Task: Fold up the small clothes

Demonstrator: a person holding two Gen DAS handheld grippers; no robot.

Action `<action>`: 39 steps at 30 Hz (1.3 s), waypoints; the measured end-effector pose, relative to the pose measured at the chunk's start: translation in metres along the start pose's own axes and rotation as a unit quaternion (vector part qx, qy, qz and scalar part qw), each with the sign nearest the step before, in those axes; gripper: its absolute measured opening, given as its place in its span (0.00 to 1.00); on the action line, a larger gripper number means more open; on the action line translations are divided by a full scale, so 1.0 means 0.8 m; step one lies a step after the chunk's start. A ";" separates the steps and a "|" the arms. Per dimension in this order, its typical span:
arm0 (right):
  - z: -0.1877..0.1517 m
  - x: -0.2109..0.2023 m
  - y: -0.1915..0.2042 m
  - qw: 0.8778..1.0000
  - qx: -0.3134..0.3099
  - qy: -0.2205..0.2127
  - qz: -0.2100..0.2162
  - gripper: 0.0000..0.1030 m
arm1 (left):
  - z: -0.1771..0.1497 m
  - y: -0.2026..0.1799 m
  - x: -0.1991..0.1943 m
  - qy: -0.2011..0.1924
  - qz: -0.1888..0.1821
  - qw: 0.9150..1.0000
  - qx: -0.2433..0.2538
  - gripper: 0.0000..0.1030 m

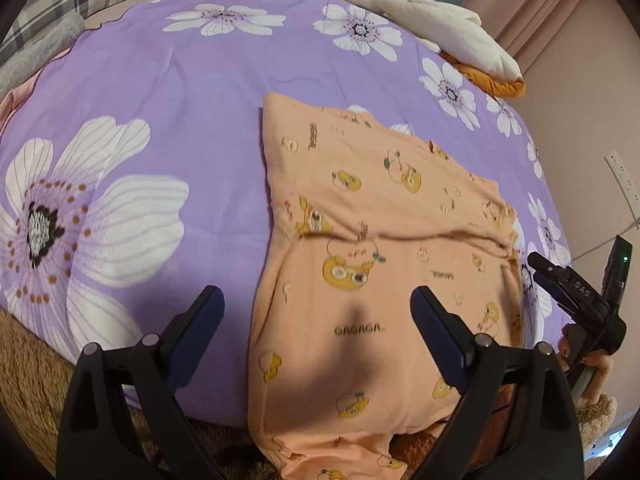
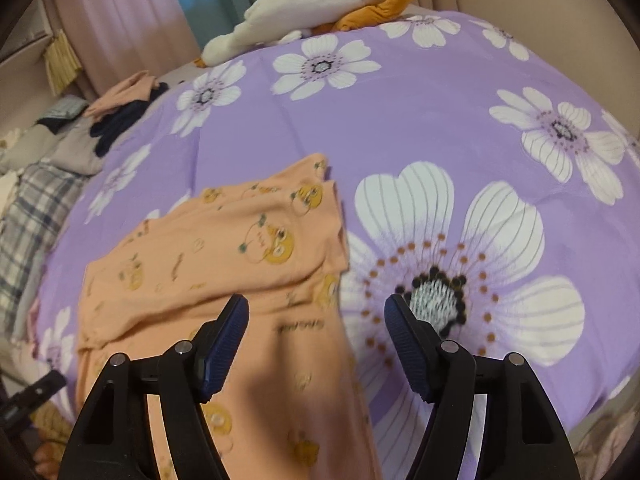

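A small peach garment [image 1: 372, 272] printed with yellow cartoon animals lies on the purple flowered bedspread [image 1: 180, 112], its far part folded over with a crease across the middle. Its near end hangs over the bed's edge. My left gripper [image 1: 316, 300] hovers open above the garment's left edge, nothing between its fingers. In the right wrist view the same garment [image 2: 224, 264] lies left of centre. My right gripper [image 2: 316, 312] stands open over the garment's right edge, holding nothing. The right gripper's body [image 1: 576, 292] shows at the right in the left wrist view, with a hand below it.
A white and orange plush toy [image 1: 452, 36] lies at the bed's far corner. Dark and peach clothes [image 2: 120, 112] are piled beside a plaid pillow [image 2: 28, 216]. A brown fuzzy rug [image 1: 28, 380] lies below the bed edge. A white power strip [image 1: 622, 178] is on the wall.
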State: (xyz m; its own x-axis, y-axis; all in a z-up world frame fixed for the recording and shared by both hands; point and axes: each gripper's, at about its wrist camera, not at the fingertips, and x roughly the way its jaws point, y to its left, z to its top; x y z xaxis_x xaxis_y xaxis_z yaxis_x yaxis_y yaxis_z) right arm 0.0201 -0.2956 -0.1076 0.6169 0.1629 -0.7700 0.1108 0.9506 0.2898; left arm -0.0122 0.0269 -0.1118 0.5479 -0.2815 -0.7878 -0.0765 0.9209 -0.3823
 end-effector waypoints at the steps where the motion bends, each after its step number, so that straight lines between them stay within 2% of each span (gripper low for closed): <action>1: -0.004 -0.002 -0.002 1.000 0.000 0.002 0.003 0.68 | -0.004 0.001 0.001 0.003 0.000 1.000 -0.002 0.91; 4: -0.019 -0.007 -0.004 1.000 -0.001 0.008 0.015 0.68 | -0.013 0.004 0.005 0.010 -0.004 1.000 -0.007 0.91; 8: -0.048 -0.009 -0.009 0.999 -0.006 0.033 0.035 0.68 | -0.029 0.008 0.010 0.023 -0.008 1.000 -0.016 0.85; 10: -0.062 -0.010 -0.012 0.998 -0.015 0.047 0.032 0.68 | -0.036 0.009 0.009 0.024 -0.014 0.999 -0.019 0.85; 14: -0.081 -0.022 -0.012 0.998 -0.038 0.046 0.019 0.68 | -0.048 0.009 0.007 0.030 -0.023 0.999 -0.018 0.80; 16: -0.087 -0.025 -0.014 0.998 -0.037 0.052 0.024 0.68 | -0.053 0.009 0.007 0.036 -0.028 0.999 -0.021 0.73; 18: -0.092 -0.027 -0.015 0.997 -0.036 0.059 0.031 0.62 | -0.057 0.008 0.008 0.038 -0.025 0.999 -0.021 0.59; 20: -0.095 -0.025 -0.015 0.997 -0.033 0.062 0.033 0.60 | -0.062 0.004 0.008 0.033 -0.010 0.999 -0.014 0.55; 22: -0.100 -0.026 -0.013 0.998 -0.035 0.056 0.015 0.55 | -0.063 0.001 0.010 0.035 -0.011 0.999 -0.008 0.50; 23: -0.101 -0.026 -0.011 0.998 -0.038 0.054 0.010 0.48 | -0.062 0.000 0.012 0.036 -0.013 0.999 -0.008 0.43; 24: -0.100 -0.024 -0.008 0.998 -0.039 0.053 0.011 0.40 | -0.062 0.000 0.014 0.037 -0.016 0.999 -0.011 0.32; 27: -0.095 -0.019 -0.003 0.998 -0.037 0.053 0.019 0.24 | -0.063 0.002 0.018 0.036 -0.022 0.999 -0.021 0.08; 29: -0.095 -0.020 -0.001 0.998 -0.039 0.053 0.018 0.13 | -0.065 0.002 0.013 0.018 -0.019 0.999 -0.036 0.06; 30: -0.094 -0.023 0.000 0.998 -0.036 0.053 0.026 0.09 | -0.066 -0.002 0.009 0.010 -0.014 0.999 -0.028 0.06; 32: -0.092 -0.028 0.002 0.998 -0.033 0.049 0.035 0.09 | -0.066 -0.009 0.002 -0.004 -0.009 1.000 -0.017 0.05; 39: -0.069 -0.064 0.015 0.997 -0.037 0.000 0.063 0.08 | -0.043 -0.019 -0.037 -0.041 -0.064 0.997 -0.029 0.05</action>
State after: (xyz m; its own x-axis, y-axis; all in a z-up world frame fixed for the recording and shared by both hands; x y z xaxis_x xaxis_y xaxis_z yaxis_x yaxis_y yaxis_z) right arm -0.0532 -0.2778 -0.0957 0.6220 0.2828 -0.7302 -0.0253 0.9393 0.3423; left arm -0.0561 0.0119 -0.0990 0.6220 -0.3708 -0.6896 -0.0489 0.8606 -0.5069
